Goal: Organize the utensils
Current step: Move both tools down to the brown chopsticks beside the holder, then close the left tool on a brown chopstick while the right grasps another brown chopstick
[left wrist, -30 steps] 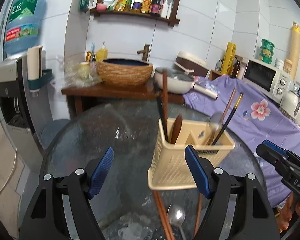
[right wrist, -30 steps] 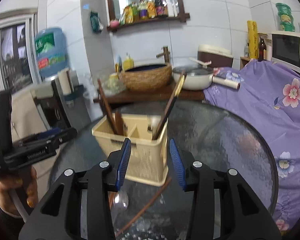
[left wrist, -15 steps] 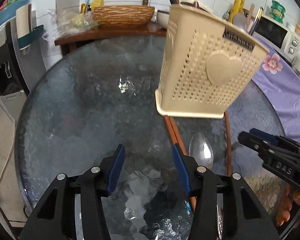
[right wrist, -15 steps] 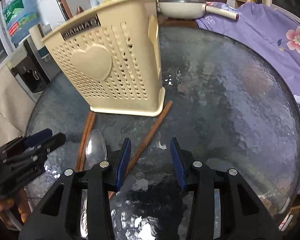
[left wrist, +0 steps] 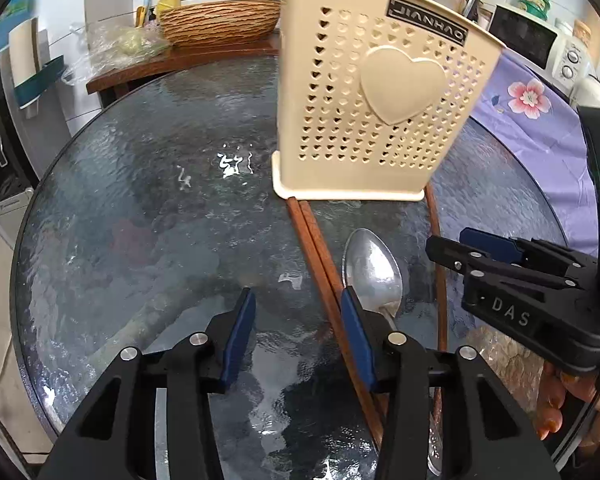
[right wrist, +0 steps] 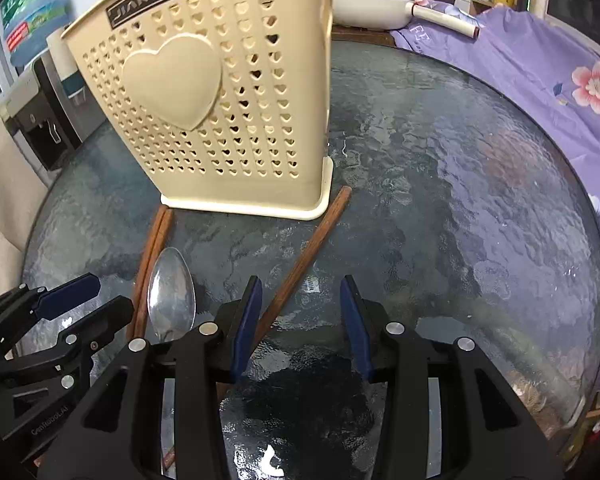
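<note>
Left wrist view: the left claw (left wrist: 296,320) is closing over the glass tabletop (left wrist: 140,220) with nothing in it. Two brown chopsticks (left wrist: 316,248) and a spoon (left wrist: 374,276) lie just right of it, near the cream holder (left wrist: 380,112).

Right wrist view: the right claw (right wrist: 300,320) is partly open and empty, a single chopstick (right wrist: 308,256) lying between its fingers.

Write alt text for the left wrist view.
The left gripper hovers low over a round glass table, jaws closing with nothing between them. Just ahead lie a pair of brown chopsticks and a metal spoon, before a cream perforated utensil holder. The right gripper enters from the right.
</note>
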Demonstrator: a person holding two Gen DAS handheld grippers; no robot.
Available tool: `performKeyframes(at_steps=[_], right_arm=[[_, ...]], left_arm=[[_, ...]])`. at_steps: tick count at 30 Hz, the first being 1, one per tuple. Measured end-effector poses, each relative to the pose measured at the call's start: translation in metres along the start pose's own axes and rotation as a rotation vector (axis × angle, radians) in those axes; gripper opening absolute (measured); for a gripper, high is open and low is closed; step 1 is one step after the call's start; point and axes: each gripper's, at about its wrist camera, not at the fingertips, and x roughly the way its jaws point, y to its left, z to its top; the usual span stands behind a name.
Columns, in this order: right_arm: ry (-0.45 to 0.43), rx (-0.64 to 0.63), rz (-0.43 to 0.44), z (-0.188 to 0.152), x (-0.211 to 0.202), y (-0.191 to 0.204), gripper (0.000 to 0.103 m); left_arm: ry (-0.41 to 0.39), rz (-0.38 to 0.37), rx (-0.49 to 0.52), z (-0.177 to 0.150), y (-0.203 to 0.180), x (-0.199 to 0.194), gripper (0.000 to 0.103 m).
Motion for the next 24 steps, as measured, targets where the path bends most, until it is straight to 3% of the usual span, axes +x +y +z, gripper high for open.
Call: performKeyframes(at_steps=[11,24], right_arm=[[-0.01,-0.06,-0.052,-0.006,-0.003,0.011,0.041],[0.043,-0.122,0.001,-0.019,-0.021,-0.014,0.04]], left_arm=[[0.001,0.016,0.012,-0.001,-0.006,0.005,0.038],[0.018,0.062,0.056,0.003,0.012,0.004,0.029]])
